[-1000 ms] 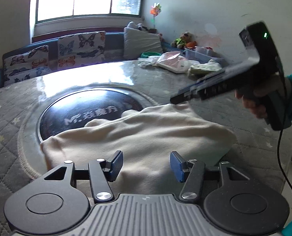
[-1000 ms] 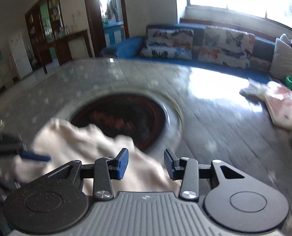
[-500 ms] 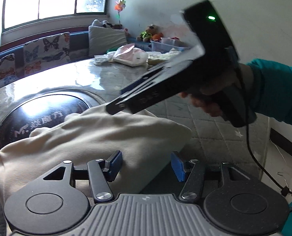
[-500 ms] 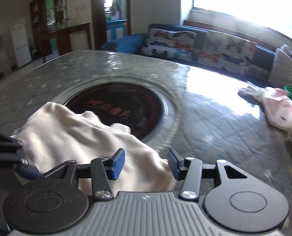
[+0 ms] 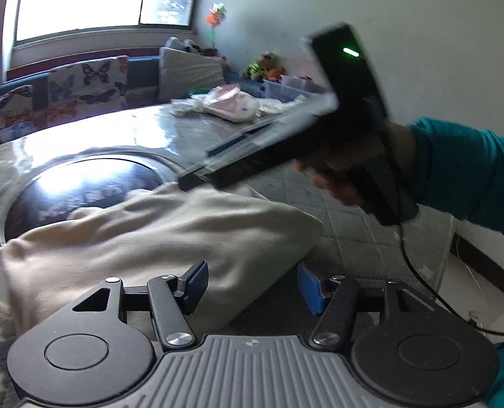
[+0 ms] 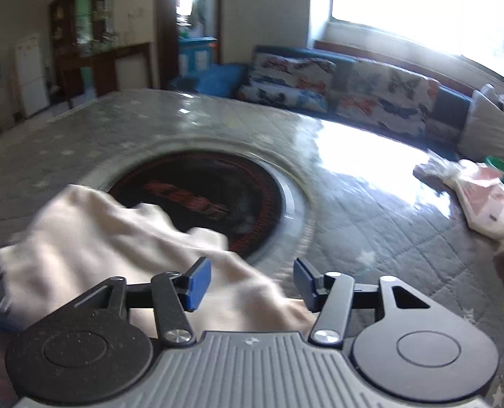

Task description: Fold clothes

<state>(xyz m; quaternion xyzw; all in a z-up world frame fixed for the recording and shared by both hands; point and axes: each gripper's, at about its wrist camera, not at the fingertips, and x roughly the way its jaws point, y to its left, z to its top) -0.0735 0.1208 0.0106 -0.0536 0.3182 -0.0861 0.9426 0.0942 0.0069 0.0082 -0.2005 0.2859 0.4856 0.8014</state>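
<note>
Right gripper (image 6: 252, 284) has pulled back above the cream garment (image 5: 156, 238), both it and left gripper (image 5: 250, 287) spread wide and empty; garment lies folded at the surface (image 6: 370, 204) near edge, partly over the dark round inset (image 6: 211, 197), so that fold looks done.

Cream garment (image 5: 156, 238) between blue pads (image 5: 194, 284). Grey quilted table cover (image 6: 370, 238), black inset disc (image 6: 201, 197) ahead of fingertips. Teal sleeve (image 5: 469, 173).

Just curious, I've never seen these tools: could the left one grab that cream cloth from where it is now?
Probably yes. The left gripper is open, the cream cloth lies right at its fingers, and nothing sits between them.
</note>
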